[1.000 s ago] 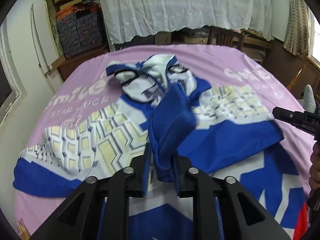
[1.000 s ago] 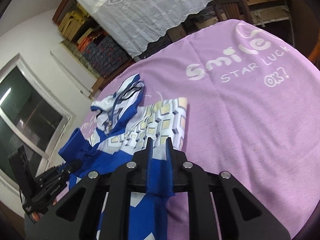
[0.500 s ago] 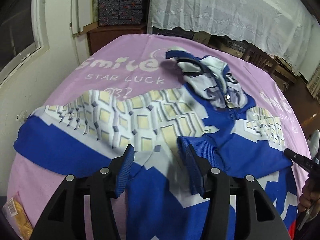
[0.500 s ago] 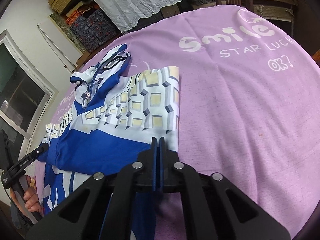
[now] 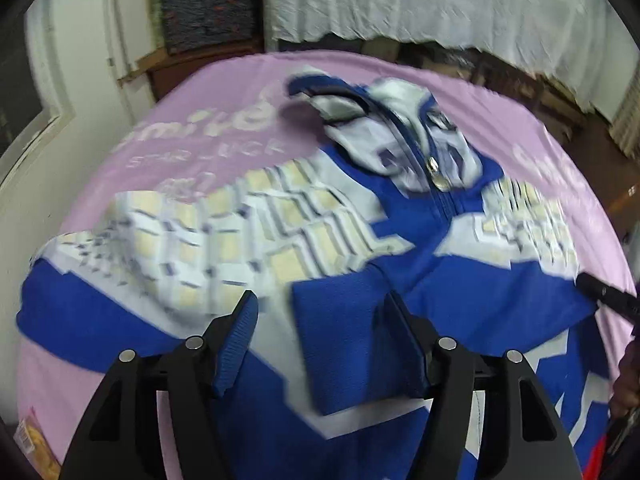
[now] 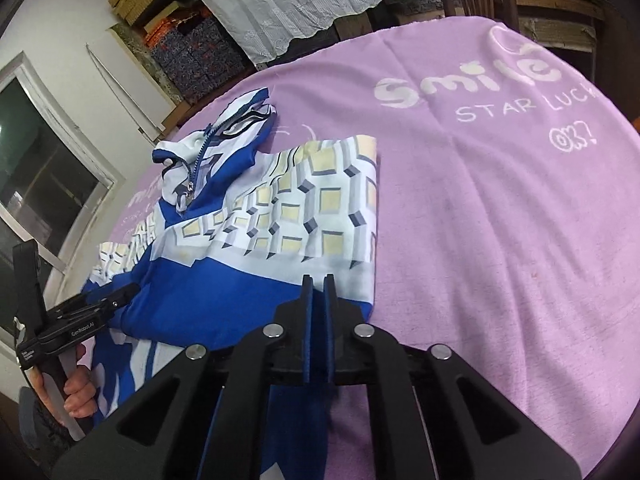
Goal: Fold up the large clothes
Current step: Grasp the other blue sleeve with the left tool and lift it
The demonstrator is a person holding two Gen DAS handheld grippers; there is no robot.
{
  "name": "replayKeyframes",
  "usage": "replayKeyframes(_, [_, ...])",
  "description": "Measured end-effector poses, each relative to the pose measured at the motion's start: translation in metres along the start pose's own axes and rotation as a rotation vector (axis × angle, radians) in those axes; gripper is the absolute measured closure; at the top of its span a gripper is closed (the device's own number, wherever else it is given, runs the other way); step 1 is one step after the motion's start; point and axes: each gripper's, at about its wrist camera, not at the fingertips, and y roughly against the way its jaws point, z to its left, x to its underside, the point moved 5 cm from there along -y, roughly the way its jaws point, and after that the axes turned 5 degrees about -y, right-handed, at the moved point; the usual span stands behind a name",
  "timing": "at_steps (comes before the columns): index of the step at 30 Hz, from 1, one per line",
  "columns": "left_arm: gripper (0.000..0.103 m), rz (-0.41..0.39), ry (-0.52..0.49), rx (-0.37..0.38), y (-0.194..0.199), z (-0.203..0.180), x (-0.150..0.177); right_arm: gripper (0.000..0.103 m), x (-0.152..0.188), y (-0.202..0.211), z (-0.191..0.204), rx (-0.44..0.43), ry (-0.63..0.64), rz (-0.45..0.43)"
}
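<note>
A blue and white zip jacket [image 5: 240,232] with yellow squares lies spread on the pink blanket [image 5: 200,128], collar [image 5: 380,120] at the far end. My left gripper [image 5: 320,300] hangs just over it and its jaws are opening. The blue sleeve cuff [image 5: 340,340] lies flat between them, and the pads do not press on it. In the right wrist view the jacket [image 6: 280,220] has its right sleeve folded in. My right gripper [image 6: 316,280] is over the jacket's near right edge, jaws opening by a thin slit, with nothing visibly clamped. The left gripper [image 6: 124,296] shows at far left.
A hand [image 6: 78,392] holds the left gripper's handle. The pink blanket [image 6: 500,220] spreads bare to the right. White lace cloth [image 5: 420,0] covers furniture behind, with patterned boxes [image 6: 192,56], a window [image 6: 40,160] at left, and a small packet [image 5: 36,440] at the near left edge.
The left gripper let go of the blue cuff, which now lies flat on the jacket, and its jaws spread wide. The right gripper's pads, which held blue fabric, closed together and now show a slit.
</note>
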Motion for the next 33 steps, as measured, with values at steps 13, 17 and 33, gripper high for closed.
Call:
replayKeyframes(13, [0.031, 0.021, 0.573, -0.035, 0.056, 0.166, 0.064, 0.070, -0.005, 0.020, -0.004, -0.044, -0.060, -0.050])
replayKeyframes(17, [0.031, 0.039, 0.681, -0.024, 0.048, 0.183, 0.079, 0.070, -0.006, 0.022, -0.008, -0.043, -0.076, -0.060])
replayKeyframes(33, [0.082, -0.092, 0.913, -0.036, 0.025, 0.241, 0.061, 0.061, -0.006, 0.020, -0.020, -0.043, -0.135, -0.049])
